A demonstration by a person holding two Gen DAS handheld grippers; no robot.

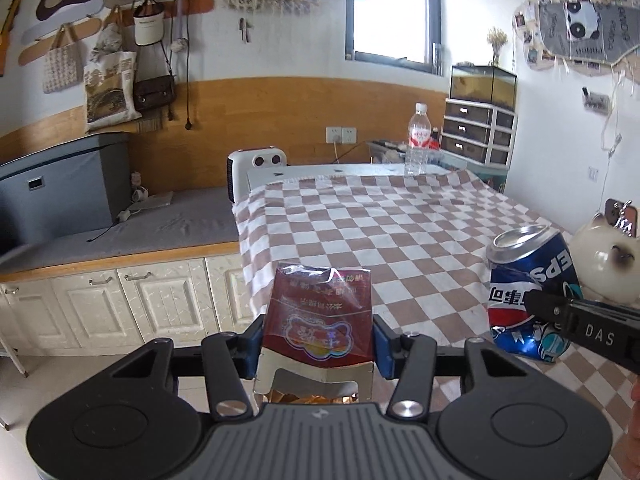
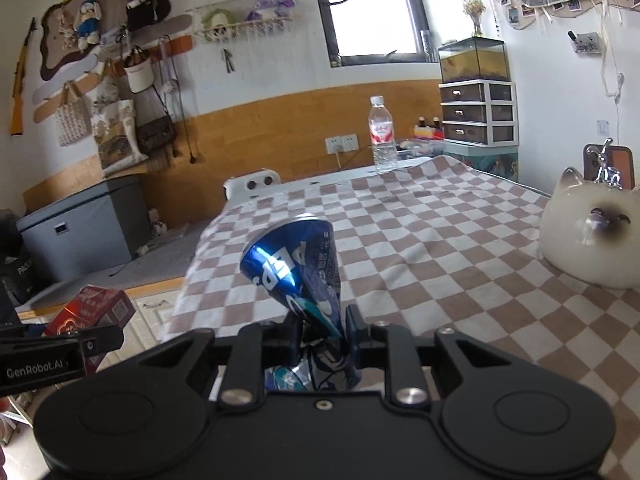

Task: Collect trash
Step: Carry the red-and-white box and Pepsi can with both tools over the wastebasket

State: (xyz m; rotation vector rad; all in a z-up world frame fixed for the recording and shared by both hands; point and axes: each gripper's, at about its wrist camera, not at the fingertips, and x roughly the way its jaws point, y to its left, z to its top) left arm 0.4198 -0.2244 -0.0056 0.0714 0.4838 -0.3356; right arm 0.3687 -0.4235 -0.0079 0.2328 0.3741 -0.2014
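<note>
A lived-in home room, this one. Tote bags [image 1: 108, 88] hang from wall hooks, plush toys [image 2: 86, 24] sit up on a display board, and a table under a checked cloth [image 1: 380, 220] fills the middle. White cabinets [image 1: 120, 304] run beneath a cushioned bench, a fish tank [image 2: 474, 60] tops small plastic drawers [image 2: 476, 114], and a cat-shaped ornament [image 2: 588, 232] rests at the table's edge by the window [image 1: 392, 8].
</note>
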